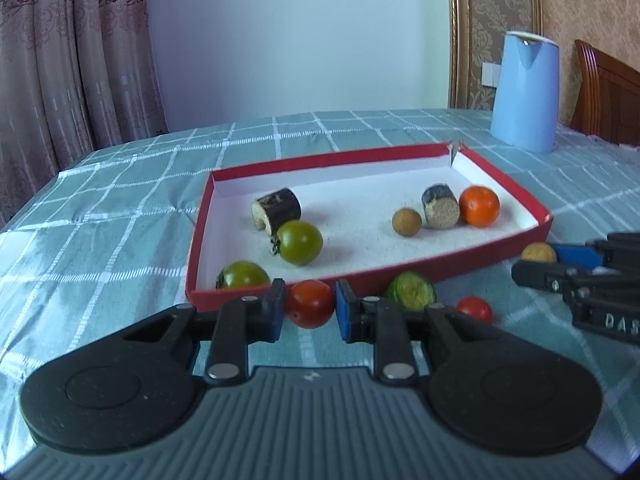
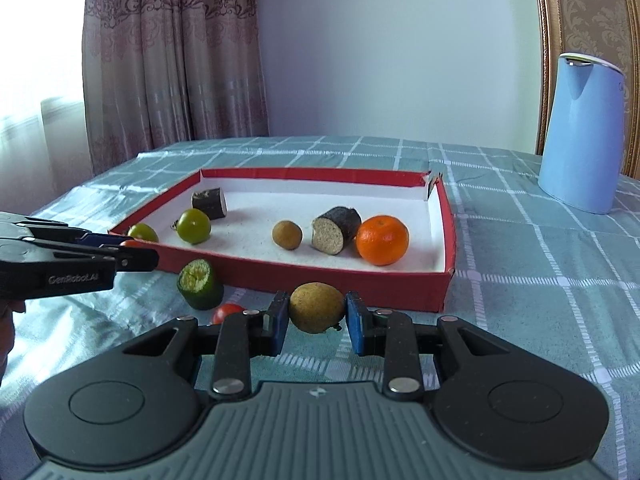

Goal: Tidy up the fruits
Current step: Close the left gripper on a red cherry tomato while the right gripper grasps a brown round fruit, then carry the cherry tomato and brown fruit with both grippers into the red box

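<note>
A red box (image 1: 400, 280) (image 2: 320, 276) with a white floor lies on the table. In it are an orange (image 1: 479, 206) (image 2: 382, 240), two green tomatoes (image 1: 299, 242) (image 1: 242, 275), a brown longan (image 1: 406, 222) (image 2: 287, 234) and two dark cut pieces (image 1: 277, 208) (image 1: 440, 205). My left gripper (image 1: 310, 306) is shut on a red tomato (image 1: 310, 303) just in front of the box. My right gripper (image 2: 317, 310) is shut on a brown longan (image 2: 317, 307) at the box's near wall. A cut green piece (image 1: 411, 292) (image 2: 200, 284) and a small red tomato (image 1: 474, 309) (image 2: 226, 312) lie on the cloth.
A blue kettle (image 1: 526, 92) (image 2: 580, 132) stands at the back right. A teal checked cloth (image 1: 100, 240) covers the table. Curtains hang at the left, and a wooden chair (image 1: 608, 92) stands behind the kettle. The right gripper shows at the left wrist view's right edge (image 1: 580, 280).
</note>
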